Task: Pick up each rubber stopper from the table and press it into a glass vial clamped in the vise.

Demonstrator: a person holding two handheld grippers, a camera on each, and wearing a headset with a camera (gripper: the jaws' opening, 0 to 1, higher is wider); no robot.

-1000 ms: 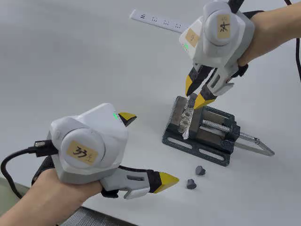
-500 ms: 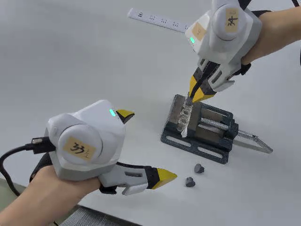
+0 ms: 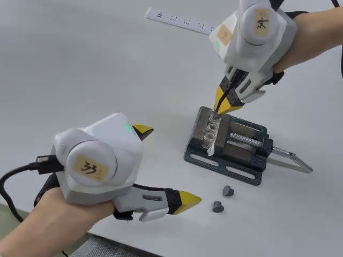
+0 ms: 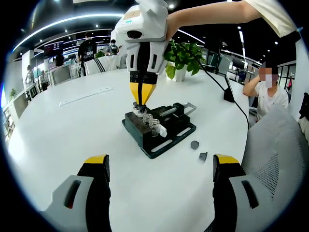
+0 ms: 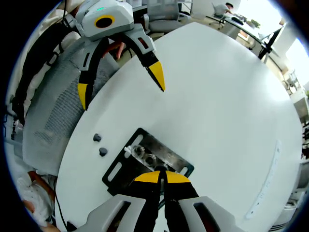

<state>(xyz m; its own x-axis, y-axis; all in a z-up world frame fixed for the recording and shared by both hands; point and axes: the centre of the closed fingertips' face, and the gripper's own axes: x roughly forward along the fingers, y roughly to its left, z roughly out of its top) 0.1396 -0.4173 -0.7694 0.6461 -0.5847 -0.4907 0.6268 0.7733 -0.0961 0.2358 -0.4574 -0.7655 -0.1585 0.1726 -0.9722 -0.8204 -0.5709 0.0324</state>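
The right hand-held gripper (image 3: 221, 108) hung steeply above the vise (image 3: 242, 155), its yellow-tipped jaws drawn together with hardly a gap. The tips rested at the mouth of the farthest of the clear glass vials (image 3: 210, 134), which stood in a short row clamped in the vise. Whether a stopper sat pinched between the tips could not be made out. In its own view the right hand-held gripper (image 5: 161, 178) showed the same closed tips directly over the end of the row of vials (image 5: 145, 153).

The left hand-held gripper (image 3: 165, 165) was held low at the near left, level above the white tabletop (image 3: 96, 64), its jaws spread wide apart and holding nothing. In the left gripper view those jaws framed the vise (image 4: 169, 133) from well back.

Two dark grey stoppers (image 3: 223, 198) lay loose on the tabletop just beside the near edge of the vise base, close to each other but not touching. In the left gripper view the stoppers (image 4: 198, 150) lay to the right of the vise; in the right gripper view the stoppers (image 5: 100, 145) lay between the vise (image 5: 120, 173) and the left hand-held gripper (image 5: 120, 87).

A white power strip (image 3: 179, 22) lay flat at the far side of the tabletop, well apart from the vise.
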